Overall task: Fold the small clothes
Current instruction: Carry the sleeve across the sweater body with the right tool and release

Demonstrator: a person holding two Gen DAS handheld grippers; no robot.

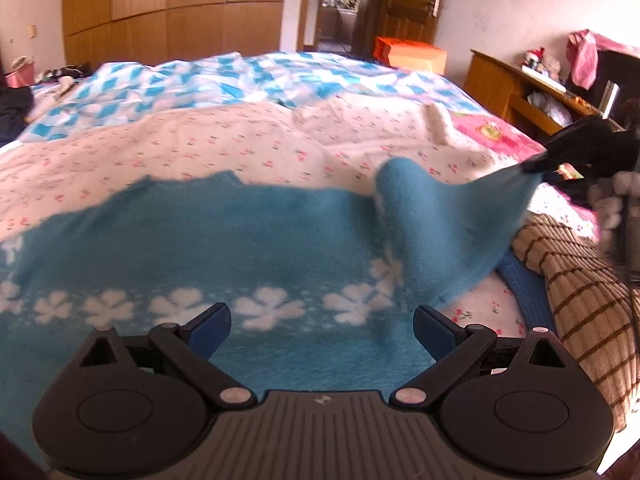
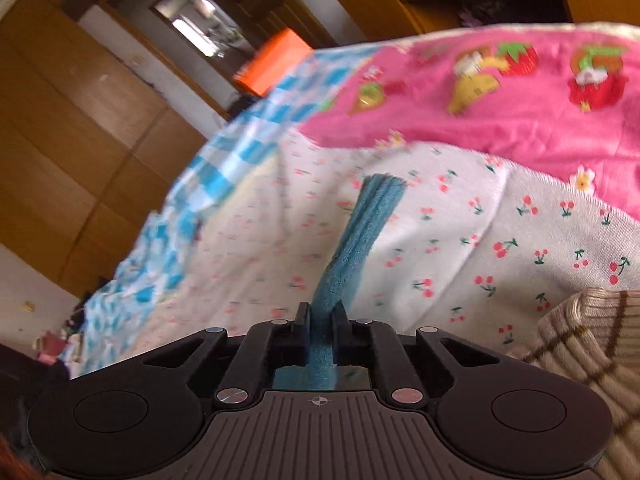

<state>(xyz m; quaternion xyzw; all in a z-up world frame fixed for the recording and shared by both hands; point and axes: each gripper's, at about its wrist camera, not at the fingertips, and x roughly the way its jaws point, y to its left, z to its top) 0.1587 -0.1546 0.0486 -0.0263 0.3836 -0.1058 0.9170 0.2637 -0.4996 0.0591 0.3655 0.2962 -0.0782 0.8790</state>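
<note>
Our blue sweater [image 1: 224, 240] lies flat on the bed [image 1: 240, 136], long side running left to right. Our right tool [image 2: 320, 312] pinches its sleeve [image 2: 360, 232] and lifts it off to the right. Our left tool [image 1: 322, 320] is wide, holding nothing, right over the sweater. We see no words to read.

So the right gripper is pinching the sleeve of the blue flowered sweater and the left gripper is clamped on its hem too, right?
Not quite. The right gripper is shut on the sleeve of the blue flowered sweater, but the left gripper is open, its fingers spread over the sweater and gripping nothing. The left wrist view shows it.
</note>
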